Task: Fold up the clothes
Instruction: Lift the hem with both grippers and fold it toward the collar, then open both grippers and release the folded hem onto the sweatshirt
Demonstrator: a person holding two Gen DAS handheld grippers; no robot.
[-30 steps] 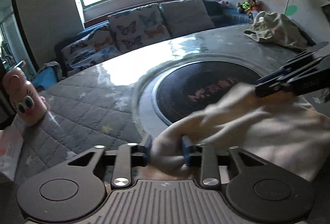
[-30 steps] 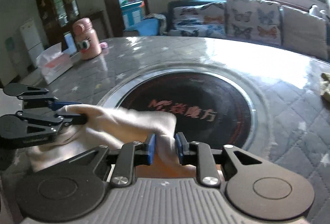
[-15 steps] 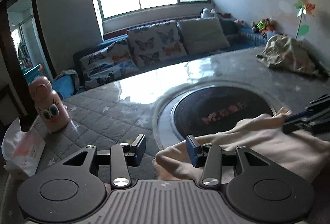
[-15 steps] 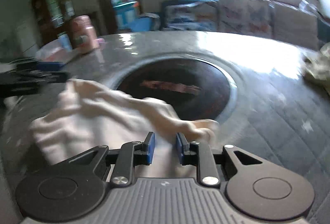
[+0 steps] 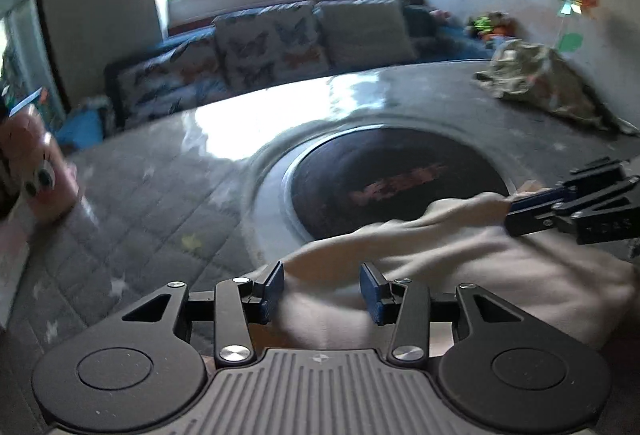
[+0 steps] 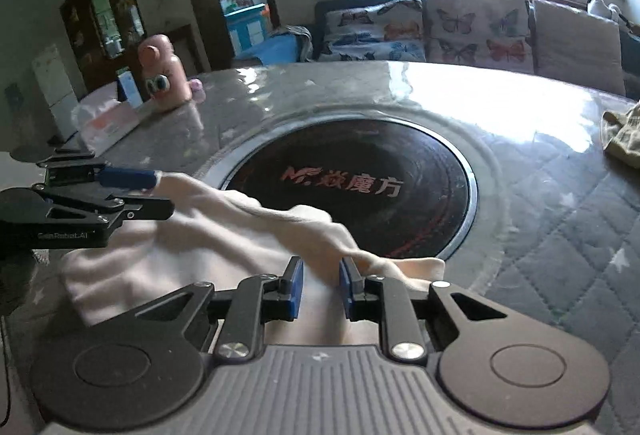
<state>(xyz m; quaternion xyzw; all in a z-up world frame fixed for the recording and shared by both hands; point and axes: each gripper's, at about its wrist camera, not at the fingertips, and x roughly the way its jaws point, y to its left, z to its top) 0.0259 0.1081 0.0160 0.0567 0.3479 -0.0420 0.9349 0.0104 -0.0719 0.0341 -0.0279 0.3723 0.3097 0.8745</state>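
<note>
The cream-coloured soft cloth garment [image 6: 168, 259] lies on the grey quilted round table [image 6: 560, 219], partly folded. My right gripper [image 6: 320, 285] pinches its ridge; my left gripper [image 5: 320, 287] gapes wide, empty. I smooth before releasing.

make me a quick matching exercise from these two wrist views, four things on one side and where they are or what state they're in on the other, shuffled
Things:
1. left gripper
2. right gripper
3. pink bottle
4. olive garment

States or places:
A. shut on the cream cloth
B. crumpled at the far right of the table
C. open over the cloth
D. upright at the table's far left edge

Pairs: 1-C, 2-A, 3-D, 4-B
</note>
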